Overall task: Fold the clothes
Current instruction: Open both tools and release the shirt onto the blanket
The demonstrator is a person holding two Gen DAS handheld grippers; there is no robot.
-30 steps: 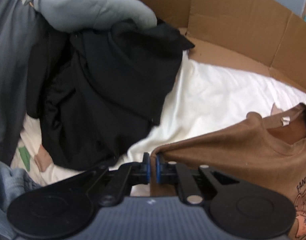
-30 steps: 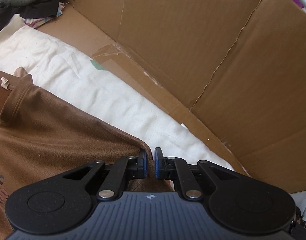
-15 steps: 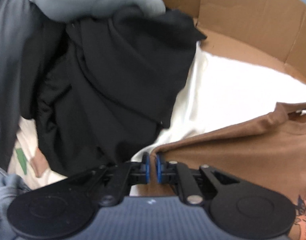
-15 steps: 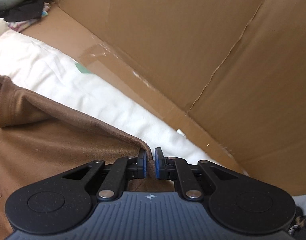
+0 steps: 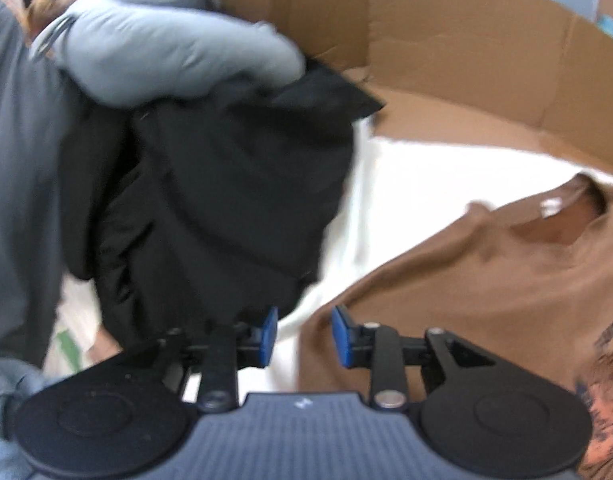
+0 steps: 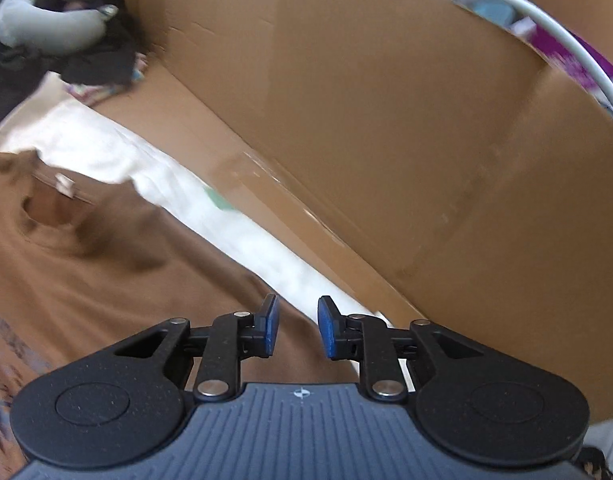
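Both views blurred; brown shirt [image 5: 486, 280] print [image 5: 610, 384] cut off at edge.

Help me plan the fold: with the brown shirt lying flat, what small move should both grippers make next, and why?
Probably lift both clear, then reach for the sleeve edges. The left gripper and right gripper have just been opening, and neither is pinching cloth. The brown shirt lies spread on the white sheet, collar up, not yet folded. The black clothes crowd its left side.

matt brown cloth shirt [image 5: 486, 280], cardboard wall [image 6: 386, 140]
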